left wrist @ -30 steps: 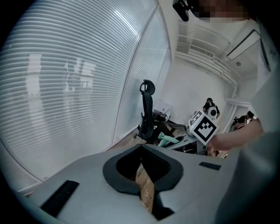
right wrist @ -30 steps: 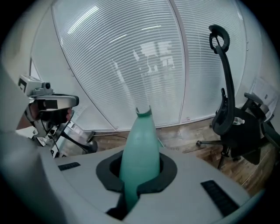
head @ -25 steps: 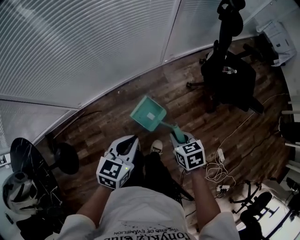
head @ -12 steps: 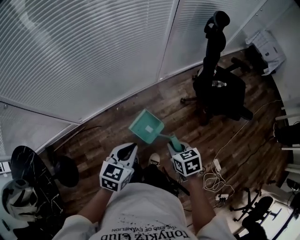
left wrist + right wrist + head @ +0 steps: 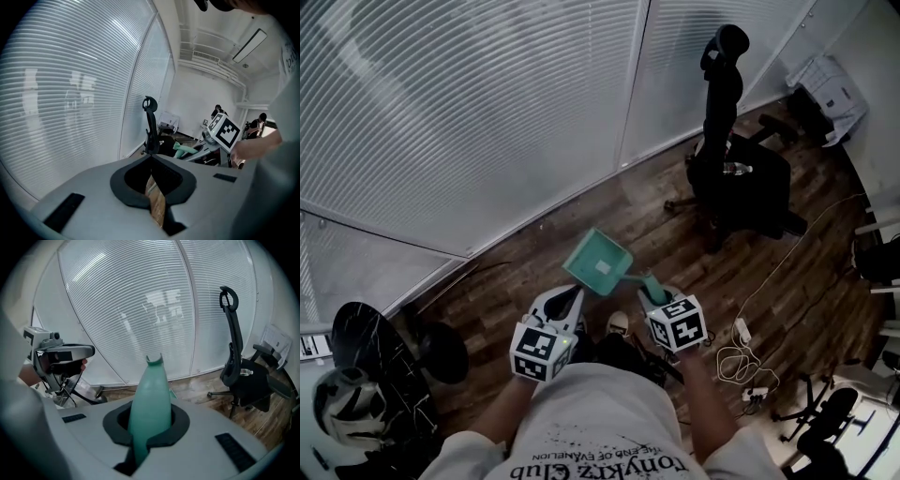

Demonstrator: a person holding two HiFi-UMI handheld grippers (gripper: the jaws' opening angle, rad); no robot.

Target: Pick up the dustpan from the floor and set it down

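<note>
The teal dustpan point(image 5: 598, 263) hangs above the wooden floor, its pan tilted toward the blind-covered glass wall. My right gripper point(image 5: 653, 292) is shut on the dustpan's handle point(image 5: 150, 399), which sticks up between the jaws in the right gripper view. The pan itself is hidden behind the handle there. My left gripper point(image 5: 566, 300) is beside it on the left, apart from the dustpan, shut with nothing in it; only a thin slit of floor shows between its jaws point(image 5: 152, 161). The left gripper view also catches the teal handle point(image 5: 184, 150) and the right gripper's marker cube point(image 5: 226, 132).
A black office chair point(image 5: 736, 173) stands to the right by the wall. Cables and a power strip point(image 5: 739, 352) lie on the floor at right. A round black stand base point(image 5: 441, 352) and a dark tabletop point(image 5: 354, 342) are at left. A shoe point(image 5: 617, 322) shows between my grippers.
Both grippers have risen a little, the right one carrying the dustpan with it. The grip on the handle has not changed.
</note>
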